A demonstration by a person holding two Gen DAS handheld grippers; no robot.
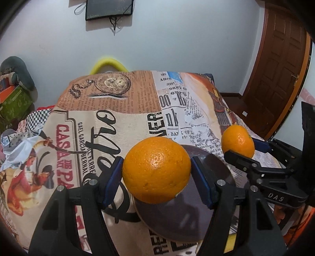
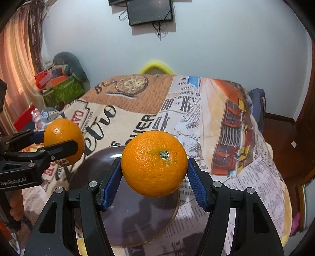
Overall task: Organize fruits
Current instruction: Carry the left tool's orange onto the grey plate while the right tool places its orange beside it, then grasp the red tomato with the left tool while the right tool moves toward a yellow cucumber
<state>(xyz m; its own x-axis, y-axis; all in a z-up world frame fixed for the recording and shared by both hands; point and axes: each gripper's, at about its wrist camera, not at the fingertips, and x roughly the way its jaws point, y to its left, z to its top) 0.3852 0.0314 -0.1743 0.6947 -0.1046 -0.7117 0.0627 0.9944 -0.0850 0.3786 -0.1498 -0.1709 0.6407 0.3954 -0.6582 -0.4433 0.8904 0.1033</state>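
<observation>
Gripping one orange each: your left gripper clamps the stickered orange between its blue pads, and your right gripper clamps the stem-up orange. Both fruits hang above the dark plate, apparently clear of it, though the gap is hard to judge. Plate sits on the newspaper-print tablecloth. Beyond: yellow chair back, wall monitor
</observation>
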